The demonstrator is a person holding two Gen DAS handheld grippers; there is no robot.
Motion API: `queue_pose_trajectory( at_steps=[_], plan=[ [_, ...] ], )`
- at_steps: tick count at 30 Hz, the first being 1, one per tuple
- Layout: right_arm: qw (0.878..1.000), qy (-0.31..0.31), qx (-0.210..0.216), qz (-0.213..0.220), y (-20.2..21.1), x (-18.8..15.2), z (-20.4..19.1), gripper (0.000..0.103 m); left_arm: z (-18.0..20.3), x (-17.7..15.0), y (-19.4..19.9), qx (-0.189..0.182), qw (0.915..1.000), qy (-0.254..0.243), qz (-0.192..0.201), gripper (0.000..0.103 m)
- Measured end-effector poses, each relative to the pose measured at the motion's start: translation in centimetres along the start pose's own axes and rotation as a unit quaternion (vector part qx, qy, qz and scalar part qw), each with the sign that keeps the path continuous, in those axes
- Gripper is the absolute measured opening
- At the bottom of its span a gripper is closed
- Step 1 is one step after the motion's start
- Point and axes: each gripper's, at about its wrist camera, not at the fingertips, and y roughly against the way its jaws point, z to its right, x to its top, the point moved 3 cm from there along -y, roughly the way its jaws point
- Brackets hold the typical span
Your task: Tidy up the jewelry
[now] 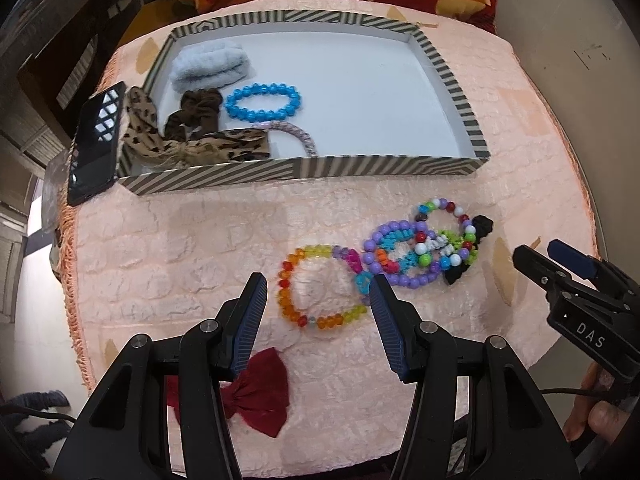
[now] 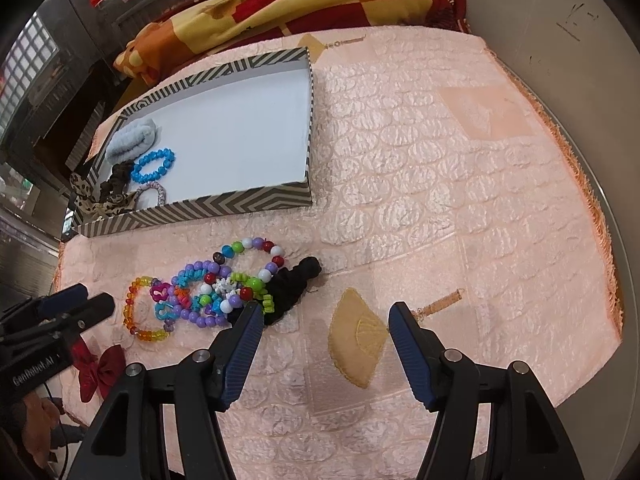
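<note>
hovering over the pink-covered table, the left gripper is released, jaws straddling a rainbow bead bracelet. a tangle of bracelets and a black scrunchie crowd beside it. the right gripper hangs released over bare cloth. the striped box holds a blue bracelet.

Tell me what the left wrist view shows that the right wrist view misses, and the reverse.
Only the left wrist view: a black phone beside the striped cardboard box. Only the right wrist view: a tan fan-shaped patch on the pink cloth. Both share the box, the blue bead bracelet inside it, the rainbow bead bracelet, the dark red fabric bow, and both grippers, jaws open, empty.
</note>
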Motion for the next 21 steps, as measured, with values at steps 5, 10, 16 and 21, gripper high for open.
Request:
queue_pose_trajectory(
  at_steps=[5,10,16,21],
  plan=[
    [1.000,0.008,0.012,-0.007,-0.7,-0.1,-0.4,0.063,-1.8,0.0,-0.2,0.005,0.9997,0.022,-0.006,0.053],
    [0.999,0.011,0.038,-0.002,-0.9,0.6,-1.1,0.063,-3.3,0.1,-0.3,0.013,0.9991,0.040,-0.009,0.053],
    [1.000,0.010,0.020,-0.007,-2.1,1.0,-0.5,0.063,-2.4,0.5,-0.4,0.004,0.9996,0.028,-0.009,0.053],
    [1.000,-0.008,0.023,-0.011,-3.5,1.8,0.2,0.062,-0.4,1.6,-0.9,0.001,0.9999,0.002,-0.011,0.053]
  ],
)
